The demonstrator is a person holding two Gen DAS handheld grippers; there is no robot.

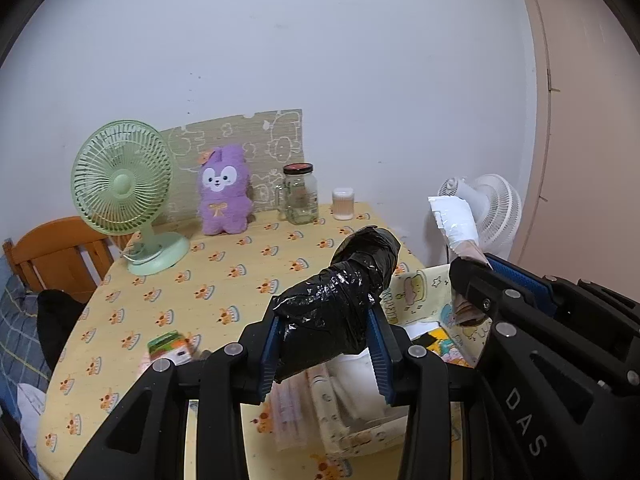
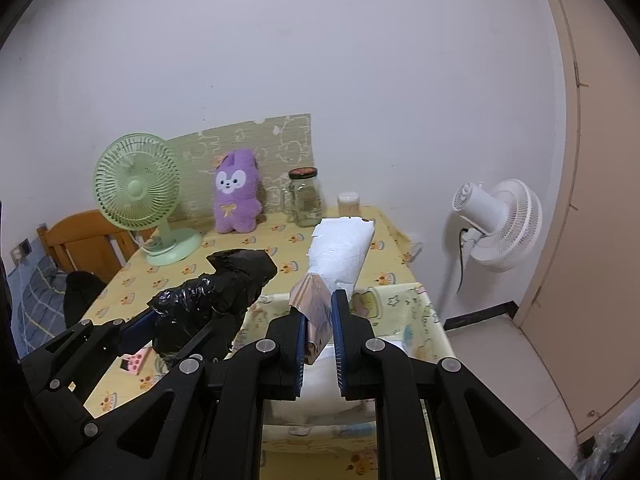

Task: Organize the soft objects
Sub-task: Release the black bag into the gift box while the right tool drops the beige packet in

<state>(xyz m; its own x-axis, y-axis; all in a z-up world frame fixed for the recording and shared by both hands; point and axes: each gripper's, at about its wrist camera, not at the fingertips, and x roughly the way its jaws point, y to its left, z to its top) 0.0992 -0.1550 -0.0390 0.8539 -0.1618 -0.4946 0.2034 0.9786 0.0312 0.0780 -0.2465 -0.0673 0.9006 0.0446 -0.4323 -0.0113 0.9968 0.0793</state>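
1. Grippers first, nearest the lenses: the left gripper [image 1: 326, 350] has its blue ribbed pads clamped on a black plastic bundle [image 1: 340, 304], crinkled, glossy and roughly cylindrical, which sticks up and forward from between the fingers.
2. Right gripper [image 2: 319, 338] is pinched on the brown, folded lower end of a white packet [image 2: 340, 256]; the packet's upper part is puffy and pillow-like, with a serrated far edge, and it leans away from the jaws.
3. Just below both grippers sits a fabric basket [image 2: 416, 308], pale yellow with cartoon prints and soft walls; white material lies inside it, but what that is cannot be told.
4. On the near left of the table [image 1: 160, 304], a small green-and-pink carton [image 1: 170, 348] lies on the yellow cloth, which is printed with little orange cakes.
5. Farther back on the left stands a mint-green desk fan [image 1: 122, 182] with a round wire grille and an oval base.
6. Against the far wall, a fuzzy purple plush bunny [image 1: 224, 196] sits upright in front of a beige patterned mat [image 1: 256, 136].
7. Right of it come a clear glass jar [image 1: 300, 196] with a dark lid, then a small round cotton-swab tub [image 1: 343, 204].
8. Beyond the table's right edge, a white fan [image 2: 496, 224] faces away.
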